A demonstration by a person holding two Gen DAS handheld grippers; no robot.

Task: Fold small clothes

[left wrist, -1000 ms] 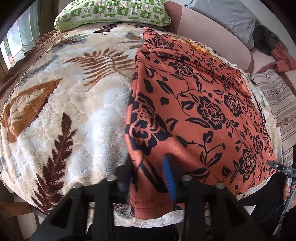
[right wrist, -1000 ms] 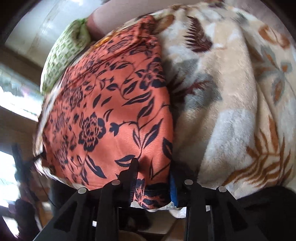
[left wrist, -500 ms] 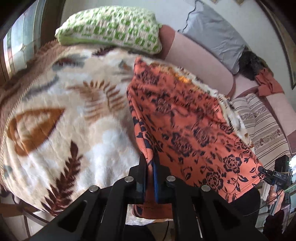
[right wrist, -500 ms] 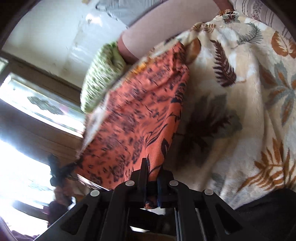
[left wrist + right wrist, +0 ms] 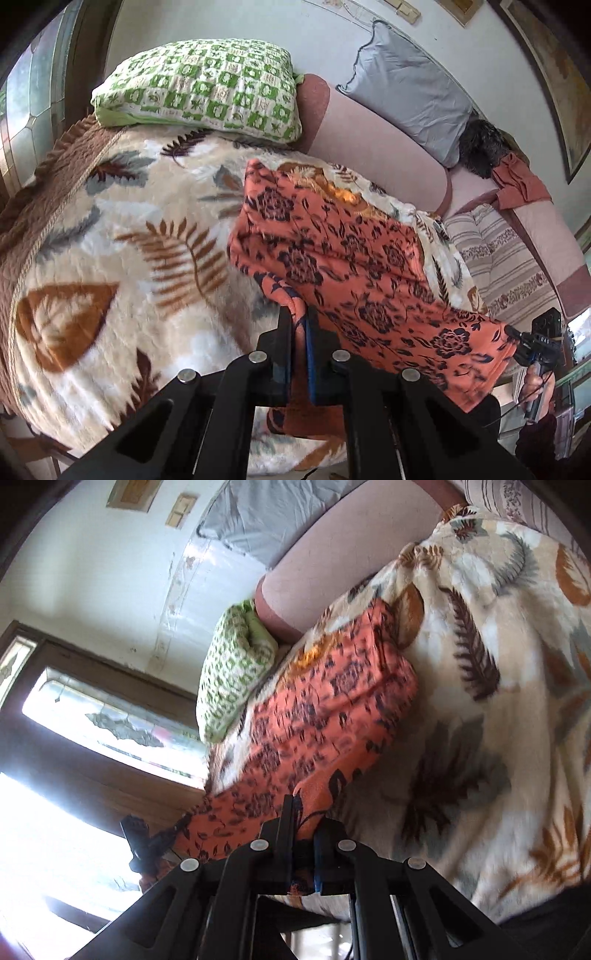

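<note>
Cloth (image 5: pixel 362 266): orange, dark floral print, near edge lifted, far part lying on blanket.
Left claw (image 5: pixel 300 317): clamped on cloth's near left corner.
Right claw (image 5: pixel 301 814): clamped on near right corner.
Blanket (image 5: pixel 122 236): cream plush, brown leaf pattern, covering bed.
Green checked pillow (image 5: pixel 207 92) at head; grey pillow (image 5: pixel 413 88) against white wall.

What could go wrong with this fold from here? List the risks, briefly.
1. The left gripper and the right gripper each pinch only a thin edge of the orange floral cloth; it could slip out mid-lift.
2. The cloth sags unevenly between the two grips, so the fold may land skewed or bunched.
3. The far end still lies on the plush leaf-print blanket; the pile might drag at it and wrinkle it.
</note>
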